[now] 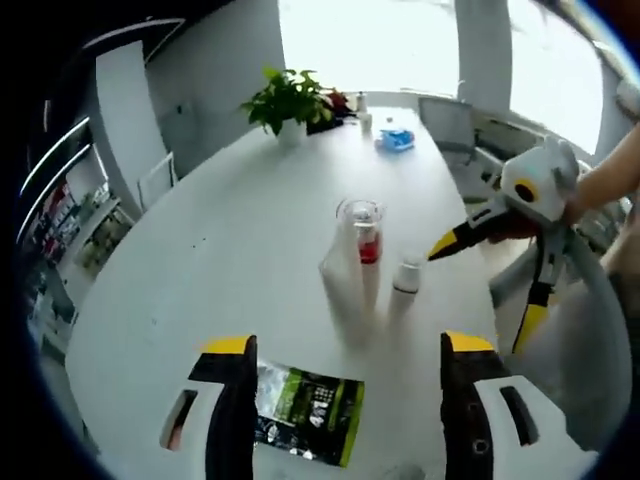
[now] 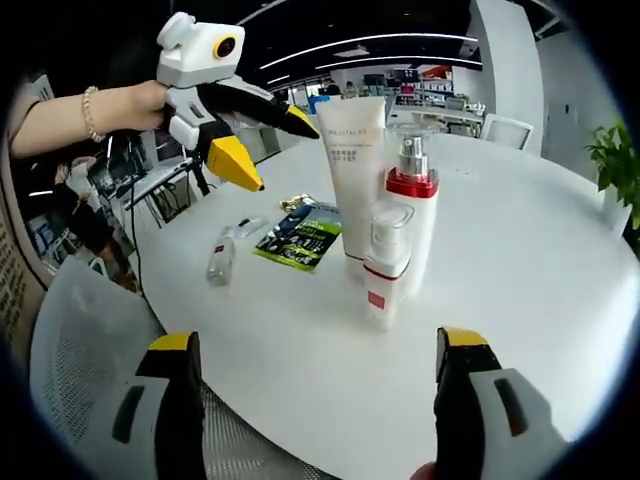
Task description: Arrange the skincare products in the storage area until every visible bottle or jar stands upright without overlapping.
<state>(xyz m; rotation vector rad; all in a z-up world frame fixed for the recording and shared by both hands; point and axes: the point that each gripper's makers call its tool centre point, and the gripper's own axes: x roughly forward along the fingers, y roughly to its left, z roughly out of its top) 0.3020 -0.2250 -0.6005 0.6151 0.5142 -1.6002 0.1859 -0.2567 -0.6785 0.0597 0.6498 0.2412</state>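
Item one, my left gripper (image 1: pixel 345 375): jaws apart, nothing between them, poised above the white round table (image 1: pixel 230 250); item two, my right gripper (image 2: pixel 315 370): jaws likewise spread wide and empty, low at the table's near edge.

Skincare group, standing upright and close together near mid-table: a tall white tube (image 2: pixel 352 165), smooth plastic, set on its cap, with small printed lettering I cannot read; a clear pump bottle (image 2: pixel 411 215) with a red collar and a transparent overcap, touching or just beside the tube; a short white spray bottle (image 2: pixel 384 262) in front, bearing a small red square; I cannot tell their contents.

Lying flat nearby: a glossy dark-and-green sachet (image 2: pixel 298 238); a small white tube (image 2: pixel 221 259) with a red mark, on its side, apart from the standing group.

Far end: a potted green plant (image 1: pixel 289 100).
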